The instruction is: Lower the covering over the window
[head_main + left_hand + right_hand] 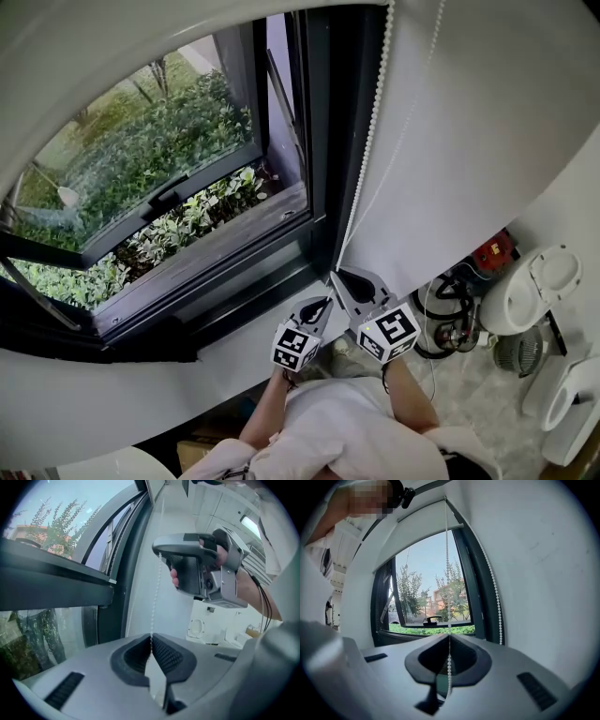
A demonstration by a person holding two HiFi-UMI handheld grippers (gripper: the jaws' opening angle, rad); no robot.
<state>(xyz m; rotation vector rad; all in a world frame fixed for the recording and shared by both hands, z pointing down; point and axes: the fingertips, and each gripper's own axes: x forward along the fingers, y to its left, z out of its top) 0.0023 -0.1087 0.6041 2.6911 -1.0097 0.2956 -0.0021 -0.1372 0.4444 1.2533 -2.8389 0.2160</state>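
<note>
Bead chain (pixel 370 141) hangs down the right side of the window (pixel 141 159), and I have it pinched in 2 places. My left gripper (pixel 323 302) is clamped tight on it, tipped slightly downward. My right gripper (pixel 339 275) is closed on the same chain just above, pointing level. Both my forearms reach forward close together. The blind (pixel 417 524) sits high, its bottom edge near the window's top.

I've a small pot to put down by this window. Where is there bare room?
The grey ledge between the open sash and the inner frame looks bare. The floor at right is crowded: fan, white fixture, red machine. The left tongs and right tongs grip the bead chain.
</note>
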